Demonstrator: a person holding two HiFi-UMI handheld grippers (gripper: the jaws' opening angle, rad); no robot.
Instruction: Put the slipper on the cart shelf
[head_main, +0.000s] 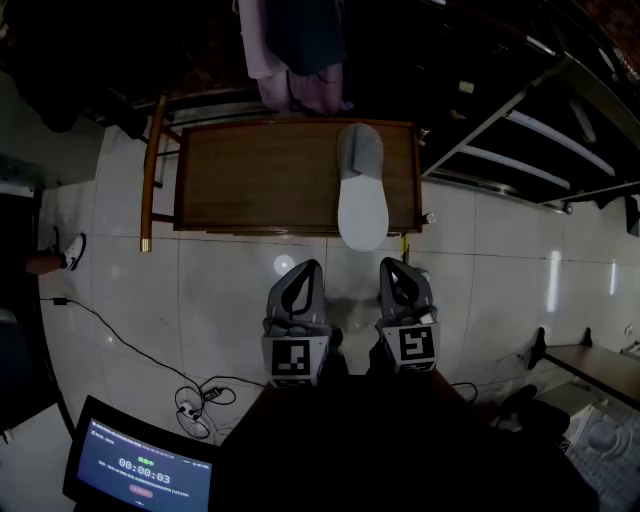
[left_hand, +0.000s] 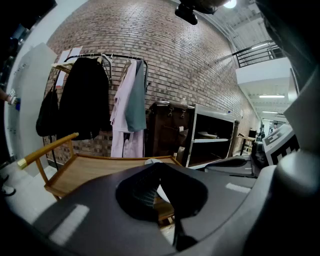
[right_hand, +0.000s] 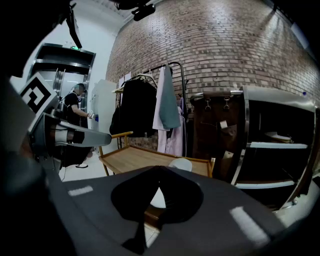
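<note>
I hold my left gripper (head_main: 310, 266) and right gripper (head_main: 388, 264) side by side, both tilted slightly downward toward the bench (head_main: 250, 180). Both pairs of jaws are pressed together, empty. The slipper (head_main: 361, 190) lies on the bench, one end overhanging the near edge.

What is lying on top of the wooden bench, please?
One slipper lies on the wooden bench, near its right end, with the grey toe away and the white heel past the near edge. Nothing else shows on top. The wood under the slipper is covered.
</note>
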